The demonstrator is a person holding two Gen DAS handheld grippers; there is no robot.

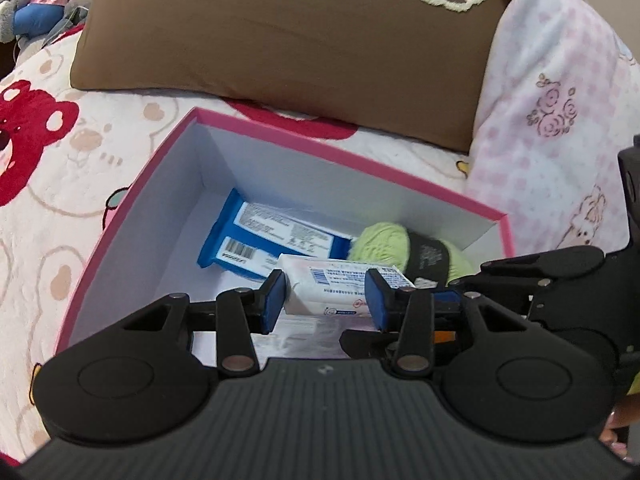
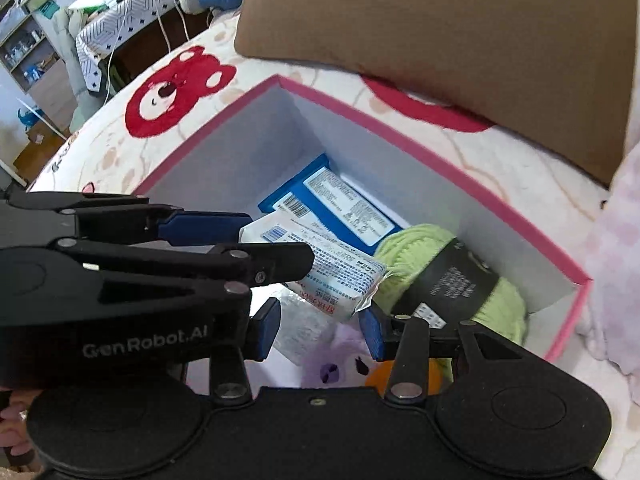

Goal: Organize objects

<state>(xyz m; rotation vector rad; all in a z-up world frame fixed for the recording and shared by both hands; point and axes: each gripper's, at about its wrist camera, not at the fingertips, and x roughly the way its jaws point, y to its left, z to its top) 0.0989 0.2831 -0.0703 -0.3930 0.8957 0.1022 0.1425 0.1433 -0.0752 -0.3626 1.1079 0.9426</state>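
Tissues, a soft white pack (image 1: 332,290) that your left gripper (image 1: 326,300) pinches by its sides above the pink box (image 1: 360,164): light, crushable, slick film, so hold it mid-body; your right gripper (image 2: 320,330) hangs part-spread, whether holding the plastic-wrapped purple toy (image 2: 340,356) you cannot tell.

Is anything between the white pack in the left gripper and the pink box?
No lid. Blue packet, green yarn and the right gripper's bagged purple toy crowd the space around the white pack; box floor is bare at left.
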